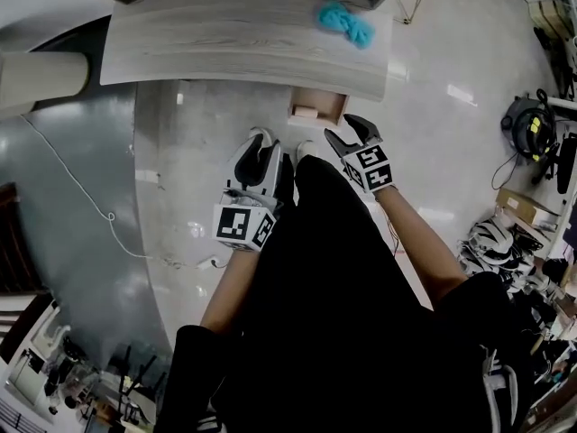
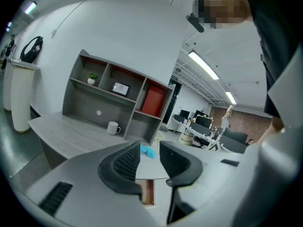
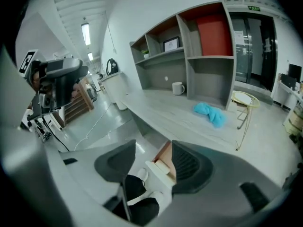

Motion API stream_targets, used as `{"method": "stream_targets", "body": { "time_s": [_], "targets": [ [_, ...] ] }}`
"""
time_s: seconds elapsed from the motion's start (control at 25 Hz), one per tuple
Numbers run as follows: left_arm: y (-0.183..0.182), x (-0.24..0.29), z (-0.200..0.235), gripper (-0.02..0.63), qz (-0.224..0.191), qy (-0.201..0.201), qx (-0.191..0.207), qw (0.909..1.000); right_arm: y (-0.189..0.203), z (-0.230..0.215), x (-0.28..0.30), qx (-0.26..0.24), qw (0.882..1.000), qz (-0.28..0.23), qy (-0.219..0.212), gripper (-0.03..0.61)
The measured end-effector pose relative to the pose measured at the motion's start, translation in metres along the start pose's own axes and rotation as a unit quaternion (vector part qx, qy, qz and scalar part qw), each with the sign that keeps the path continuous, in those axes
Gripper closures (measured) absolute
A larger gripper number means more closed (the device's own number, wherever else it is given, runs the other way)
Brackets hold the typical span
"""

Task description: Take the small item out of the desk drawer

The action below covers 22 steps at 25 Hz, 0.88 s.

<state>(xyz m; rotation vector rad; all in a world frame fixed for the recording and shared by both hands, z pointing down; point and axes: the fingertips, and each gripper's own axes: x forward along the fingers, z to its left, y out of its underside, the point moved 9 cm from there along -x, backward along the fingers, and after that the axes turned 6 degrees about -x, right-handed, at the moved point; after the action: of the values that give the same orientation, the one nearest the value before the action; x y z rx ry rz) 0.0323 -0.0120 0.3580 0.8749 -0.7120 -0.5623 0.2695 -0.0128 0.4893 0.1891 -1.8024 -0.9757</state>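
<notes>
The left gripper is held low in front of the body, short of the desk. Its jaws stand moderately apart, and nothing is seen between them but the desk edge far behind. It is judged to be kept back as the idle hand, clear of the drawer's path.

Just right of it, under the desk's front edge, the drawer is pulled out towards the person, so its inside is laid open from above. The small item lies in the drawer's left part, near the front. It is seen as a pale block lying flat. Its long axis appears to run across the drawer, roughly parallel to the desk edge, with neither end towards the person. Finer detail is too small to be made out.

The right gripper is held further forward, near the drawer's front but not touching it. Its jaws are set fairly wide and are empty. In the right gripper view the small item is framed between them at a distance, which suggests that this gripper is being lined up for the pick. A grip across the block's short side would probably be needed.

Further right, on the desk top, a blue cloth lies well apart from the drawer.
</notes>
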Motion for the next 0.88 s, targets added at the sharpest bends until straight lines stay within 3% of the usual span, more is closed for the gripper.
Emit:
{"method": "stream_targets", "body": {
  "time_s": [0.36, 0.6, 0.88],
  "targets": [
    [0.027, 0.010, 0.043, 0.508, 0.017, 0.012, -0.030, 0.9993, 0.026, 0.011, 0.067, 0.014, 0.997, 0.072, -0.015, 0.351],
    [0.054, 0.017, 0.066, 0.509, 0.019, 0.011, -0.047, 0.9986, 0.046, 0.003, 0.108, -0.020, 0.995, 0.099, -0.012, 0.351],
    [0.084, 0.020, 0.110, 0.509, 0.028, -0.006, -0.075, 0.9967, 0.067, 0.004, 0.187, -0.069, 0.984, 0.159, -0.035, 0.345]
  ]
}}
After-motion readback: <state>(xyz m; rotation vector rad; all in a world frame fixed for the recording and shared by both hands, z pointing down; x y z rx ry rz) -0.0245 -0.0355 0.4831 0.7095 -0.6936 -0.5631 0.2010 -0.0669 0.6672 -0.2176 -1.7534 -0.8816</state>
